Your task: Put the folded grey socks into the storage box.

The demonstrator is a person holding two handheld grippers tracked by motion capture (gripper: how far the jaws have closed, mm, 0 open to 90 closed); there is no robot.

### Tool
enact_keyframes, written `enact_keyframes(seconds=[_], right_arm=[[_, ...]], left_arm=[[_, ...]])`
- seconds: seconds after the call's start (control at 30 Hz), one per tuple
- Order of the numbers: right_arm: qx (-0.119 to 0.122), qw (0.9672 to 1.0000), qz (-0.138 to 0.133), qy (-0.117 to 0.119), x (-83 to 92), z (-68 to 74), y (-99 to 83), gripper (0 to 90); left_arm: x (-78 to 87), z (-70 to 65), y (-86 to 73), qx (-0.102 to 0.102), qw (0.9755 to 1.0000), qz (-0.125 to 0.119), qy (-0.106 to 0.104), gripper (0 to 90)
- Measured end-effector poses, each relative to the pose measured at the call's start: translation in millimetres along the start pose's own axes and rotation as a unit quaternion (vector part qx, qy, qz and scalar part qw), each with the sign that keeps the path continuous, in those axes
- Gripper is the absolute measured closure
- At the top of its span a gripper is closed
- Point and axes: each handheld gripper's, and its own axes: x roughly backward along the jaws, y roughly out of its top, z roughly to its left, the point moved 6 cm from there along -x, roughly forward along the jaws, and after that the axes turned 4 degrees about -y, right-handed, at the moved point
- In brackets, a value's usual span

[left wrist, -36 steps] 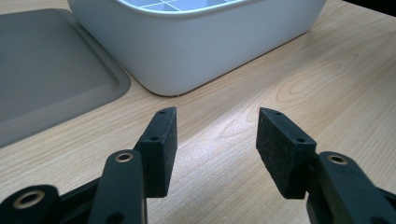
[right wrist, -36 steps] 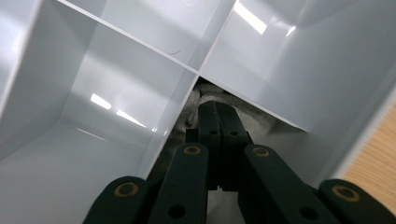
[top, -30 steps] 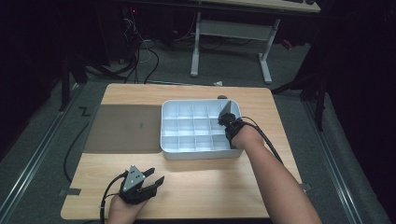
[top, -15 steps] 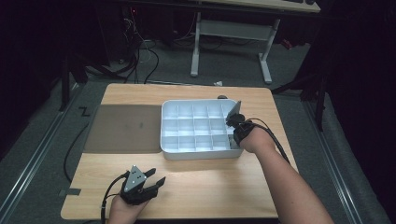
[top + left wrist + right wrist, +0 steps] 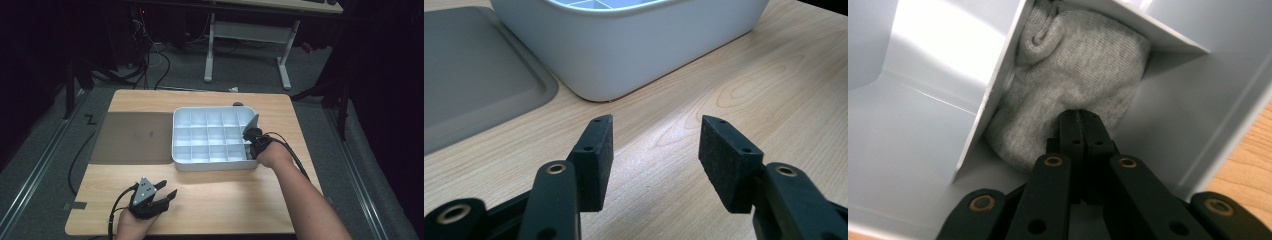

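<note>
A grey mat (image 5: 131, 137) lies flat on the wooden table (image 5: 210, 200), touching the left side of the white box (image 5: 214, 165). In the left gripper view the mat (image 5: 469, 75) sits just left of the box's round corner (image 5: 624, 50).

The left gripper (image 5: 162, 196) is near the front edge of the table, in front of the box and a bit to its left, held in a hand (image 5: 134, 225). Its jaws are wide apart with nothing between them. In its own view the left gripper (image 5: 656, 145) points at the box's front wall, just above the bare table (image 5: 774, 75).

The box is in the middle of the table and is split into many small square spaces.

The right gripper (image 5: 248, 134) is at the right end of the box, dipping into a space along the right wall. In its own view the right gripper (image 5: 1081, 118) has its jaws pressed tight together, and their tips touch a grey sock (image 5: 1078, 65). The sock is bunched up in that space, pushed against a white divider (image 5: 998, 85). I cannot tell if the jaws pinch any of the cloth.
</note>
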Motion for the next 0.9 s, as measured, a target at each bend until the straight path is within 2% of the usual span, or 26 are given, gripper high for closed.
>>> enact_keyframes(seconds=[0.13,0.17,0.47,0.87,0.9], right_arm=[[-0.011,0.9998,-0.014,0.011,9.4,0.8,-1.8,81.7],[-0.006,0.9997,-0.016,0.014,12.3,0.4,-2.1,80.5],[-0.008,0.9979,-0.060,0.024,40.7,3.1,-1.0,76.6],[-0.015,0.9939,-0.107,0.022,57.3,-3.5,-3.0,68.9],[-0.012,0.9928,-0.117,0.019,60.2,-5.2,-3.6,67.0]], left_arm=[[-0.2,-0.7,0.1,-0.001,1.0000,0.000,0.000,48.7],[-0.1,-0.9,0.0,-0.001,1.0000,0.001,-0.001,48.7],[-0.7,-2.2,-0.4,-0.006,1.0000,0.003,0.001,48.2],[-1.1,-2.5,-1.1,-0.009,0.9999,0.006,0.005,48.2],[-0.7,-2.3,-0.8,-0.009,0.9999,0.005,0.006,48.2]])
